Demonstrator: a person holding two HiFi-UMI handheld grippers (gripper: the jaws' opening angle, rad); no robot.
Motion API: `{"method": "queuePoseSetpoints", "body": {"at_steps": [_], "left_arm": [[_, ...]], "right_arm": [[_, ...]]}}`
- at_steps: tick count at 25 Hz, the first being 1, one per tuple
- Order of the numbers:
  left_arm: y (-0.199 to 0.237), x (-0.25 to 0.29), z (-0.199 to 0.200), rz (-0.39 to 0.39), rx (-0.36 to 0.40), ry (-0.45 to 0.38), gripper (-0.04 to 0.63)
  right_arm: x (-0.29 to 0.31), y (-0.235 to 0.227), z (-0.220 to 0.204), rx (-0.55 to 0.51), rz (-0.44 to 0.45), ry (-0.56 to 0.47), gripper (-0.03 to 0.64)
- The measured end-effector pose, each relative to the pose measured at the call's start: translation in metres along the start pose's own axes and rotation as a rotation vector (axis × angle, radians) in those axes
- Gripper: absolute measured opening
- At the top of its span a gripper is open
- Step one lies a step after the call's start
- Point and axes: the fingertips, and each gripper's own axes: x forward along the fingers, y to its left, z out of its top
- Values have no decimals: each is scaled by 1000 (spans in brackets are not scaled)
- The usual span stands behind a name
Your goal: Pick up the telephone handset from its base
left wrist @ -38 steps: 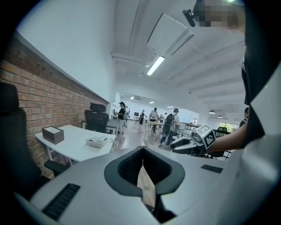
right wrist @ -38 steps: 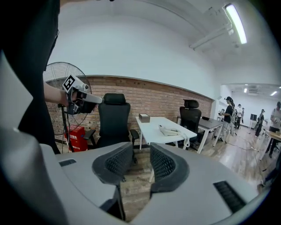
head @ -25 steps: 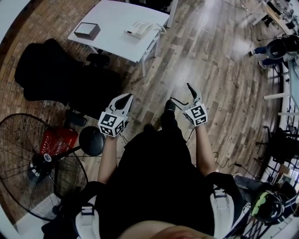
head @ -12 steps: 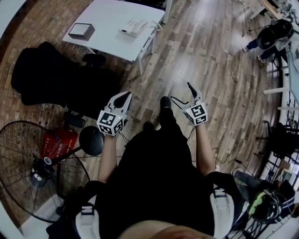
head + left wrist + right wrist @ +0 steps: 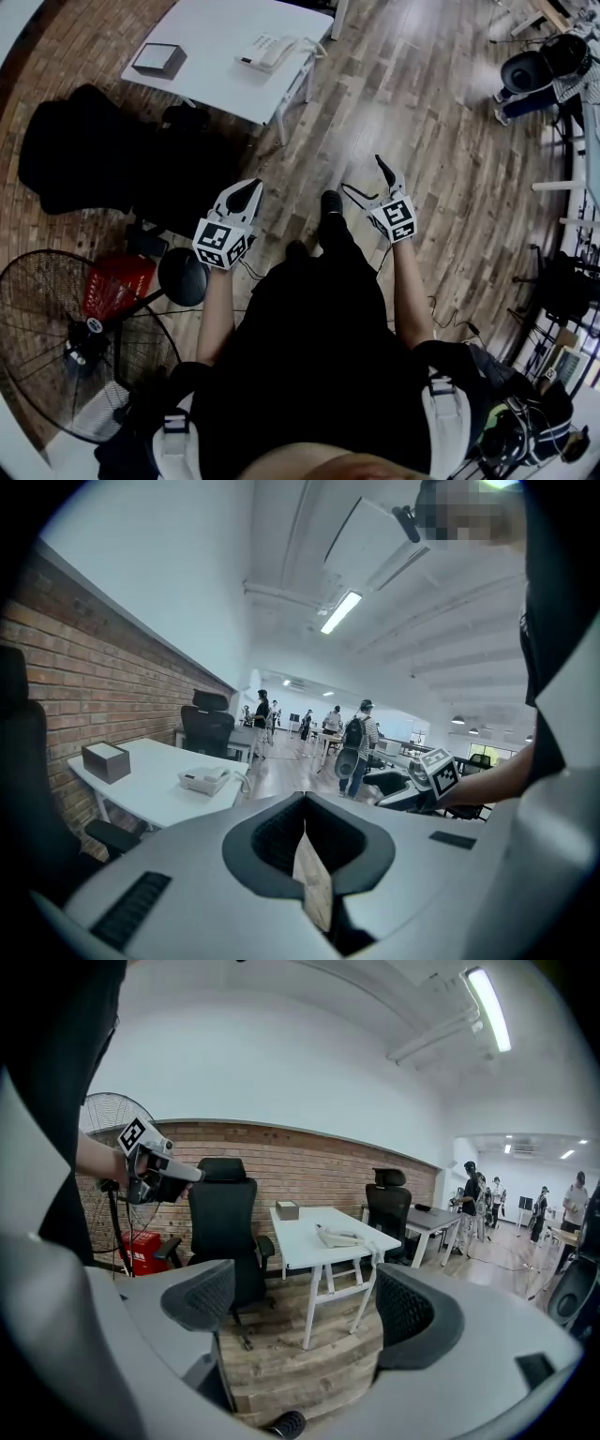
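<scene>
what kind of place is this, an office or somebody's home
Most likely an open-plan office: a white desk carries a telephone, black swivel chairs stand by it, and further desks with people fill the long room behind.

White table [image 5: 214, 75] on wood-plank floor [image 5: 422, 131].
Bears a small grey box [image 5: 154, 60] toward one end and a white telephone [image 5: 267, 52] toward the other, well apart, both flat on the bare top, the telephone near the table's edge. Stands on thin white legs, just beside a black office chair [image 5: 84, 150].
</scene>
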Motion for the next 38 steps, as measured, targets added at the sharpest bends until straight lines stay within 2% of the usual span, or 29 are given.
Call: {"method": "queuePoseSetpoints", "body": {"at_steps": [11, 22, 38], "left_arm": [[24, 55, 23, 12, 6, 23, 19], [36, 107, 49, 50, 16, 26, 19], [50, 137, 64, 231, -33, -1, 19]], "right_arm": [[31, -53, 0, 2, 31, 23, 456], [65, -113, 17, -5, 75, 10, 456], [125, -167, 41, -60, 225, -24, 454]]}}
